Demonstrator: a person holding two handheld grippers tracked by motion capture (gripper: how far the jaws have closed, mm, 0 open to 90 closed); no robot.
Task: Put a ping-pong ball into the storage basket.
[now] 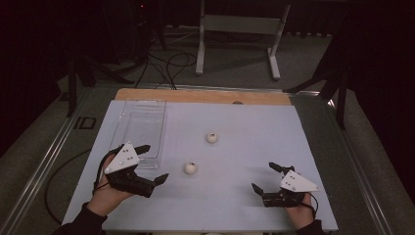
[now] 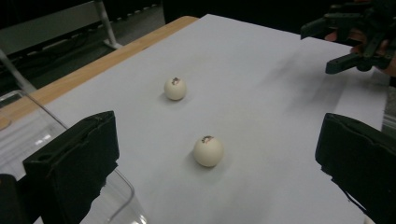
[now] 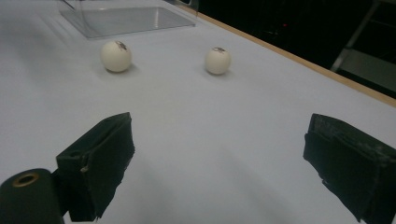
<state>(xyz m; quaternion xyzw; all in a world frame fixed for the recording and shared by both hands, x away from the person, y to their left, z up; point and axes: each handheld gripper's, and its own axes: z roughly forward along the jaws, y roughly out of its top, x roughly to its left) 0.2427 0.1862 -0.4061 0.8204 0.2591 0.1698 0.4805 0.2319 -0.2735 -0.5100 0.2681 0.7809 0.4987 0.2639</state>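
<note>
Left gripper [image 1: 150, 162] jaws spread wide, nearing closest ball [image 1: 190, 168]; looking light, smooth, rolling easily — pinch across middle.

We saw two cream-white balls, the near ball [image 1: 190, 168] and the far ball [image 1: 212, 138], each marked with a small dark brownish smudge on top. They lay on a pale, bluish-white table sheet [image 1: 254, 147], plain and without pattern, edged at the far side by a light brown wooden strip [image 1: 195, 95]. The tray [image 1: 142, 127] was clear and colourless, with pale glints along its walls. The left gripper [image 1: 152, 164] and the right gripper [image 1: 264, 177] were black with matte black pads, and each carried a light grey three-cornered plate dotted with small dark spots. The floor [image 1: 313, 58] was dull grey-green carpet.
</note>
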